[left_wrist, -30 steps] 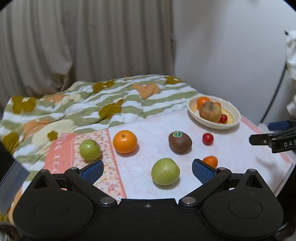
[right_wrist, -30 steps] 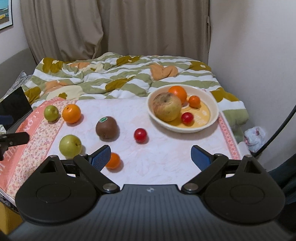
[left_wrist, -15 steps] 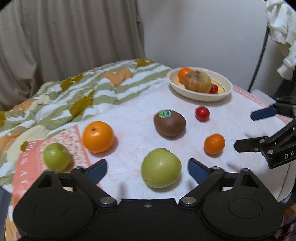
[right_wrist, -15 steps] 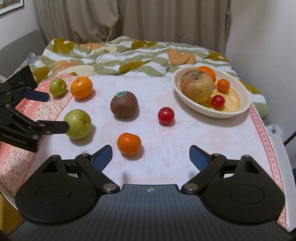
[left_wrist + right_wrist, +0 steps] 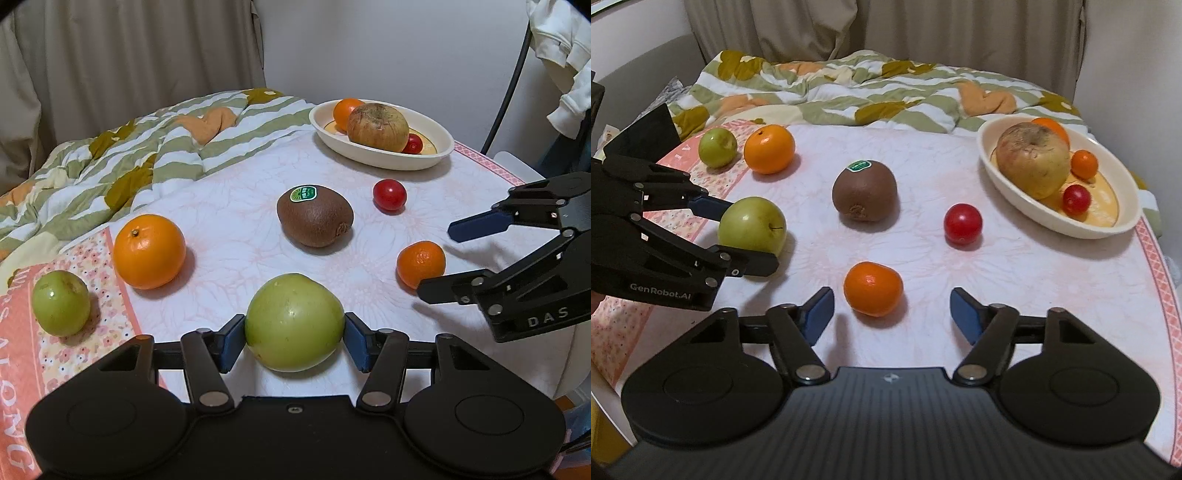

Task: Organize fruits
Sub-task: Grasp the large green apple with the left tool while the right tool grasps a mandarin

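L gripper (image 5: 294, 338): jaws just closed, pads touching both sides of large round green apple (image 5: 294, 322), which sits on worktop (image 5: 236, 218). R gripper (image 5: 891, 314): jaws closing, part-open, empty; small orange mandarin (image 5: 873, 288) just ahead, left of centre. Cream oval bowl (image 5: 1108, 227) far right.

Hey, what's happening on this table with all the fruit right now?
A person is sorting fruit with two handheld grippers. The left gripper has just been closing and now clamps the big green apple. The right gripper has just been narrowing toward the small orange, pads not yet touching. The kiwi and red tomato lie loose beside the bowl.
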